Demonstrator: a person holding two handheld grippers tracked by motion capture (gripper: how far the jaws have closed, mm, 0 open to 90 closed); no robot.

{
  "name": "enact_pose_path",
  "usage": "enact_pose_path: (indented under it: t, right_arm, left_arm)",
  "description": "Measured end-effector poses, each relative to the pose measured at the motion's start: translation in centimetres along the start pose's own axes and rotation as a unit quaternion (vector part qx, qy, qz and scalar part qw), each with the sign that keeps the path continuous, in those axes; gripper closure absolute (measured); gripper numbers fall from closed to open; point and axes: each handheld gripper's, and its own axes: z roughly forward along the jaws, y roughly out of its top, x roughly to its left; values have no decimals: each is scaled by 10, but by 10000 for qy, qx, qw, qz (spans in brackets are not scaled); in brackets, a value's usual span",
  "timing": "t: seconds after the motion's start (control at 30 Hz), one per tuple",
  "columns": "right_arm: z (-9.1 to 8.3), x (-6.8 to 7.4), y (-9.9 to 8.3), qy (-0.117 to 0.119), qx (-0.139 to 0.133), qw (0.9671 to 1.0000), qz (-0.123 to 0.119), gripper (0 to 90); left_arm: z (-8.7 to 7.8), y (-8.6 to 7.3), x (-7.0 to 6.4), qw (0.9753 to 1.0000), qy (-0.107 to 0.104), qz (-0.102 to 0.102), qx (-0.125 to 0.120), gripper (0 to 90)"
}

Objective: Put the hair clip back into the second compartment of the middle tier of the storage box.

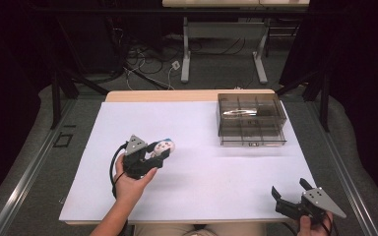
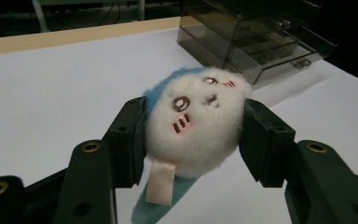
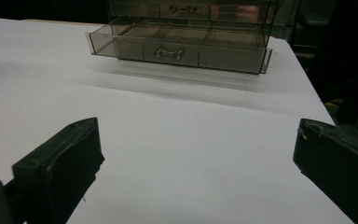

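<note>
Plush toy (image 2: 193,123) clamped in the left claw (image 1: 158,152) above white table (image 1: 202,191); right claw (image 1: 290,191) spread apart.

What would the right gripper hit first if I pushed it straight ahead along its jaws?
Probably the pulled-out bottom drawer of the smoky plastic drawer box; bare white table lies between. The right gripper is open, holding nothing.

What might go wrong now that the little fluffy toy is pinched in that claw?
The left gripper squeezes the plush toy only at its soft sides, so it may slip out. Its ribbon tag dangles and might snag. The open bottom drawer of the drawer box looks shallow, so the toy might catch on its rim.
</note>
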Motion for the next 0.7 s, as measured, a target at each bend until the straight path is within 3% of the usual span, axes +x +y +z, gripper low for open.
enact_pose_path:
  t: [0.4, 0.6, 0.7]
  right_arm:
    - [-2, -2, 0, -35, -12, 10000, 3, 9]
    - [-2, -3, 1, -97, -49, 9999, 25, 9]
    - [-3, -4, 1, -115, -38, 9999, 14, 9]
  left_arm:
    - [30, 34, -26, 9989, -358, 289, 68, 459]
    - [43, 47, -36, 9983, -348, 438, 141, 462]
    - [51, 54, -39, 9983, -408, 380, 165, 468]
